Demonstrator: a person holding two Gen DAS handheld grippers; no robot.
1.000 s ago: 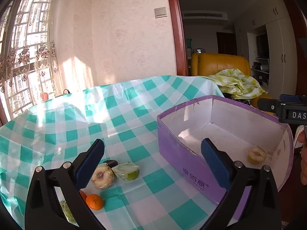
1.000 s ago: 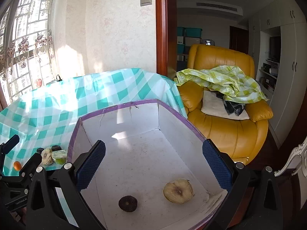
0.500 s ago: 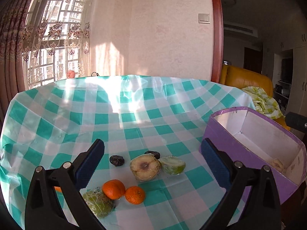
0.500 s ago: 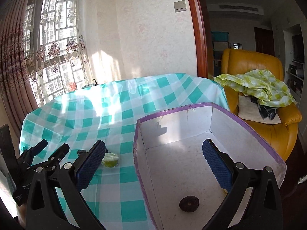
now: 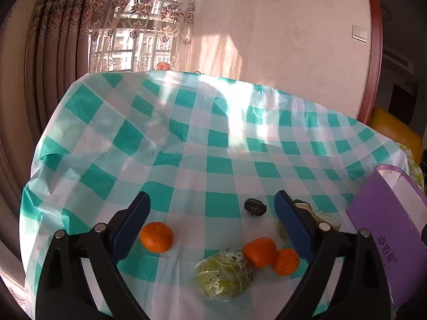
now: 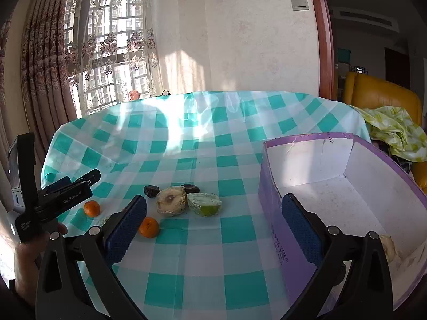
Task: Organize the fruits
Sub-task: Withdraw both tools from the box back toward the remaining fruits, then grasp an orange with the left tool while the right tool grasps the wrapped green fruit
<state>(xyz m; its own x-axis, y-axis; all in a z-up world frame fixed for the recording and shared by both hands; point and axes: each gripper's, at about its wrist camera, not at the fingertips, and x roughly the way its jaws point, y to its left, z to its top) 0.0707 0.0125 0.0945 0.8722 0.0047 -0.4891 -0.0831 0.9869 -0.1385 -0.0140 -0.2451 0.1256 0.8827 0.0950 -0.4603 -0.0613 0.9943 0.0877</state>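
Both left gripper (image 5: 212,205) and right gripper (image 6: 213,209) spread wide, holding nothing, hovering over three oranges (image 5: 156,236) beside purple box (image 6: 269,186), loads of bare checked tablecloth (image 5: 186,146) beyond

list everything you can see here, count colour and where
oranges: 3, orange, on the cloth near the left gripper; one apart on the left, two touching on the right
wrapped green fruit: 1, green, beside the two touching oranges
cut fruit halves: 2, one pale beige, one green in film, side by side mid-table
dark dried fruits: 2, dark brown, just behind the halves
box: 1, purple outside, white inside, on the table's right; one pale fruit in its near corner
tablecloth: 1, teal and white check
armchair: 1, yellow, behind the box
left gripper: jaws open, empty
right gripper: jaws open, empty
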